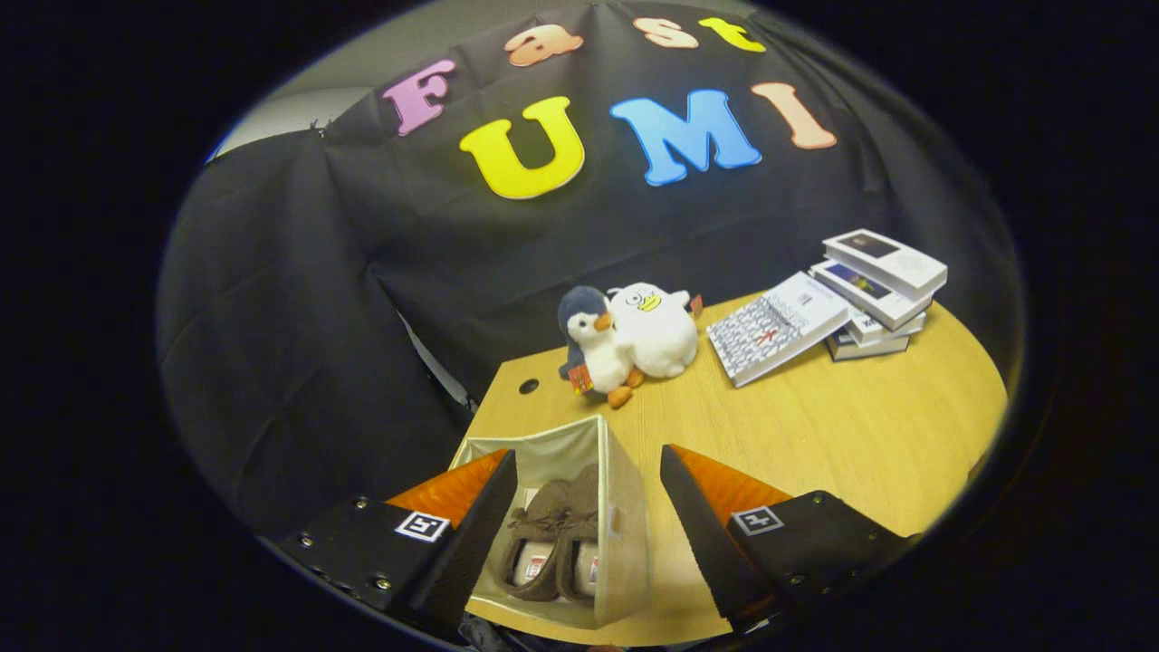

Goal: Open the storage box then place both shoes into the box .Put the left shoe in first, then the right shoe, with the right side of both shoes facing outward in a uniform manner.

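Between the spread fingers of the tool [589, 480] sits the open beige fabric storage box [625, 530], holding two brown suede shoes [554, 543] side by side, touching each other. The tool is released and grips nothing, hovering above the box. Beyond the box, on the light wooden counter [842, 435], a grey-and-white plush penguin [593, 349] leans against a white plush duck [656, 330]. Farther along, an open book [774, 326] rests against a stack of books [878, 290].
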{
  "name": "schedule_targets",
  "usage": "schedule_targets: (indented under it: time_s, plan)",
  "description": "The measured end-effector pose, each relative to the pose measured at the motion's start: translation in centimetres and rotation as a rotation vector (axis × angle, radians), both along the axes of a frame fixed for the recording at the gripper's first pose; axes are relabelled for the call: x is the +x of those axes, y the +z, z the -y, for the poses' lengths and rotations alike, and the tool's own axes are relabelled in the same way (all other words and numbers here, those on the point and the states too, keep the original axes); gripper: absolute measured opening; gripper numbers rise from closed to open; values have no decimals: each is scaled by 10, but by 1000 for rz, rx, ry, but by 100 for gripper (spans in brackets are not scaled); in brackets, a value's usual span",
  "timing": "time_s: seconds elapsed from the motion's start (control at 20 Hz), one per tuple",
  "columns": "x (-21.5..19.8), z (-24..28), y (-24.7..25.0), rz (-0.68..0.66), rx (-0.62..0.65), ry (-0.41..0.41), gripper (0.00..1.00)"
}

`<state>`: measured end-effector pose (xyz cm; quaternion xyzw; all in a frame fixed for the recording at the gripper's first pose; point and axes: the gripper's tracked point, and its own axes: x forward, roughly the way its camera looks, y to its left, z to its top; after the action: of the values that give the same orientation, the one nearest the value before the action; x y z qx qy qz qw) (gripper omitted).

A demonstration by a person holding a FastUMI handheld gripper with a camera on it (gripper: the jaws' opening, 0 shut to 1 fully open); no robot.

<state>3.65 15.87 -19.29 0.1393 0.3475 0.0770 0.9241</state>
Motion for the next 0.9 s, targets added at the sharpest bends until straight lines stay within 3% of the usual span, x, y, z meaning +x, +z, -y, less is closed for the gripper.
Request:
schedule_targets:
  time_s: [0.7, 0.9]
  plan:
    - [-4, 163, 113, 339, -307, -50, 98]
    - [-13, 198, 140, 458, -371, -120, 97]
